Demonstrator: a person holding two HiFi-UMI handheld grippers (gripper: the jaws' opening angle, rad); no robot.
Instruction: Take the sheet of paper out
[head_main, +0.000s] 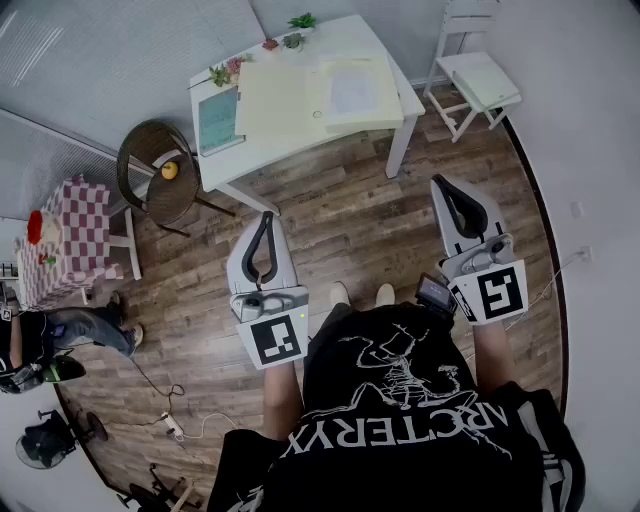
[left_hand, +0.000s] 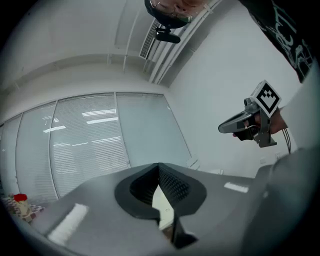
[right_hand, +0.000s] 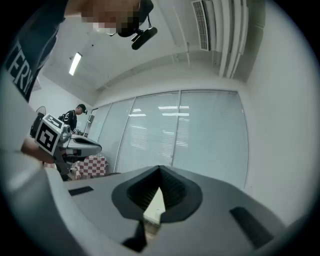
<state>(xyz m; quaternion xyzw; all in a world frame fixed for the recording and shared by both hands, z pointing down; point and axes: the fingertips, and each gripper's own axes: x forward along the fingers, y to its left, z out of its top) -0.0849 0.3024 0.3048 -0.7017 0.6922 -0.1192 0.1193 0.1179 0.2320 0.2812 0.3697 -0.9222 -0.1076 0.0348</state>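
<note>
On the white table (head_main: 350, 35) ahead lies an open cream folder (head_main: 285, 98) with a white sheet of paper (head_main: 352, 90) on its right half. Both grippers are held level over the wooden floor, well short of the table. My left gripper (head_main: 267, 216) (left_hand: 159, 166) is shut with nothing between its jaws. My right gripper (head_main: 441, 182) (right_hand: 160, 169) has its jaw tips together too and holds nothing. In each gripper view the other gripper shows off to the side, against blinds and wall.
A teal book (head_main: 217, 118) and small plants (head_main: 301, 20) share the table. A round wicker chair (head_main: 160, 180) stands at its left, a white chair (head_main: 480, 75) at its right. A checked table (head_main: 65, 235) and a crouching person (head_main: 50, 335) are at far left.
</note>
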